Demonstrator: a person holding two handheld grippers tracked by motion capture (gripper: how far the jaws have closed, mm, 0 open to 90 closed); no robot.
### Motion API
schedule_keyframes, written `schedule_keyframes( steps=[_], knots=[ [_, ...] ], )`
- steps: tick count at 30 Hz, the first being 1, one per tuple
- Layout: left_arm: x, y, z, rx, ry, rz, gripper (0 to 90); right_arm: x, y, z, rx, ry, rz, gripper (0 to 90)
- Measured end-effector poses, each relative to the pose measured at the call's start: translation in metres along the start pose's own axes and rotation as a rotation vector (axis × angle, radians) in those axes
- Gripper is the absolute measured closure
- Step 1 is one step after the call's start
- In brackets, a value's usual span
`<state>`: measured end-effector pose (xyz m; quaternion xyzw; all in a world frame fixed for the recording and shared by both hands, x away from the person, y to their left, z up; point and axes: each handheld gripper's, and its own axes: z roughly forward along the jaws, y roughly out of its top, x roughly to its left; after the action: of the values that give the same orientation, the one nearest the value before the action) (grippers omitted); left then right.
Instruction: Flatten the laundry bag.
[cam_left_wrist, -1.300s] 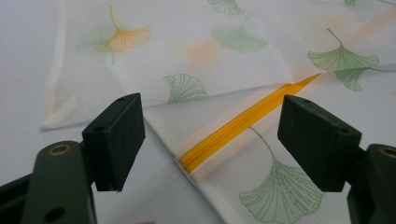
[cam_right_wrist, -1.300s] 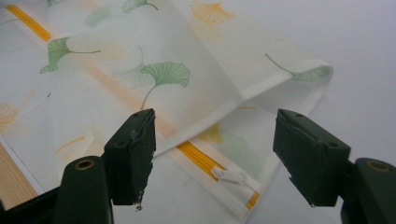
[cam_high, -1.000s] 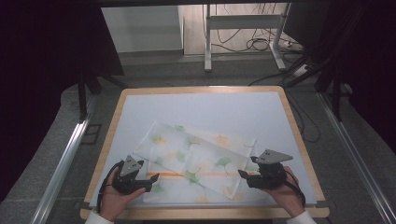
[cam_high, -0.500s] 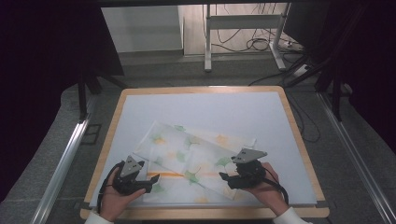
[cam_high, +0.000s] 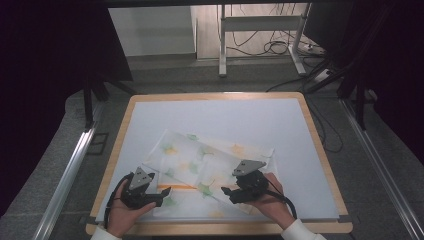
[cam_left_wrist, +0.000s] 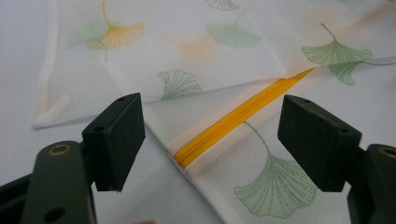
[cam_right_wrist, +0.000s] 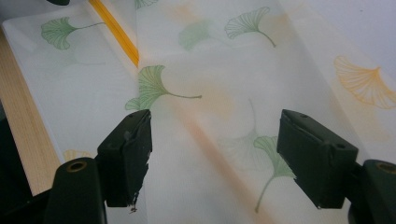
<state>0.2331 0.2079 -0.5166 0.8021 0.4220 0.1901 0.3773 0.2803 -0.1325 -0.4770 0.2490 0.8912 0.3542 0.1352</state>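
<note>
A white mesh cloth bag (cam_high: 200, 160) printed with green and orange ginkgo leaves lies flat on the near half of the white table top (cam_high: 220, 117). A yellow zipper (cam_high: 175, 187) runs along its near left part. My left gripper (cam_high: 164, 193) rests at the bag's left corner. It stands open, with the zipper (cam_left_wrist: 233, 119) lying between and beyond its pads (cam_left_wrist: 116, 135). My right gripper (cam_high: 226, 193) hovers low over the bag's near middle, pointing left. Its jaws have just been opening, and they stand open (cam_right_wrist: 215, 156) over the cloth (cam_right_wrist: 224, 70) with nothing pinched.
The table has a wooden rim (cam_high: 215, 96), and its near edge (cam_right_wrist: 23, 140) runs just beside the bag. Metal rails (cam_high: 70, 165) flank the table on the floor. Behind it stand a metal frame (cam_high: 222, 40) and loose cables (cam_high: 280, 47).
My right gripper has slid left along the bag's near edge, from its right corner towards the middle. The left gripper and the bag have stayed put.
</note>
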Motion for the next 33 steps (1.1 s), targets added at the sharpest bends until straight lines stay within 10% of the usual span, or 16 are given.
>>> schedule_keyframes(
  steps=[33],
  knots=[
    [0.001,-0.001,0.002,0.009,0.002,0.008,22.8,0.029,0.006,0.055,0.175,0.038,-0.086,25.4]
  ],
)
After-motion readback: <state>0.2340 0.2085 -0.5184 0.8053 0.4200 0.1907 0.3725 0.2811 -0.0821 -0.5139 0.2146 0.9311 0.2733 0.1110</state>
